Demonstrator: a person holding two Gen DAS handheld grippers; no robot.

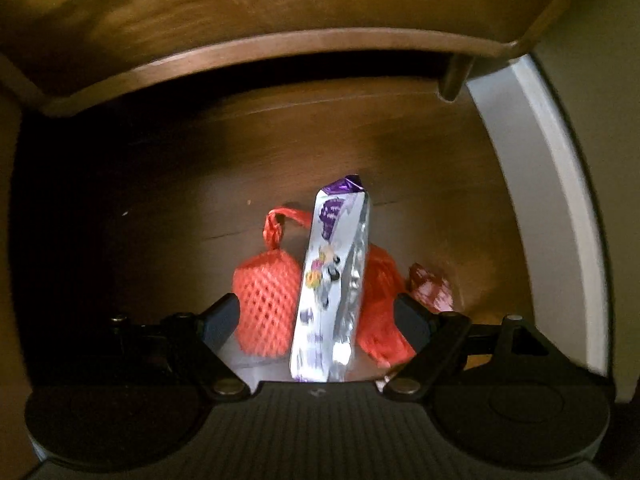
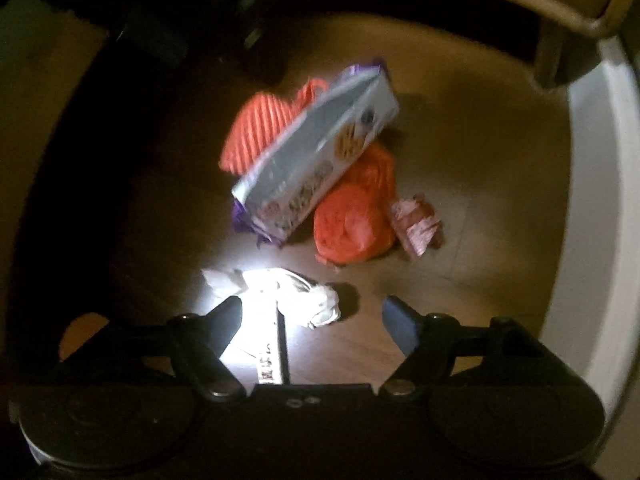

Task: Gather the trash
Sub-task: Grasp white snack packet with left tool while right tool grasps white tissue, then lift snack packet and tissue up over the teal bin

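Observation:
On a dark wooden floor lies a silver and purple snack bag point(image 1: 332, 280), leaning over an orange net sleeve point(image 1: 266, 304) and an orange plastic bag point(image 1: 380, 308). A small red wrapper point(image 1: 430, 288) lies to the right. My left gripper point(image 1: 320, 320) is open, its fingers either side of the pile. In the right wrist view the snack bag point(image 2: 316, 160), net sleeve point(image 2: 256, 136), orange bag point(image 2: 352, 216) and pink wrapper point(image 2: 416, 220) lie ahead. My right gripper point(image 2: 312, 316) is open over crumpled white paper point(image 2: 288, 296).
A wooden chair seat point(image 1: 280, 12) with a leg point(image 1: 454, 76) hangs over the floor. A white skirting board point(image 1: 540, 168) runs along the right, also seen in the right wrist view point(image 2: 600, 200). Dark furniture point(image 2: 180, 12) stands at the back left.

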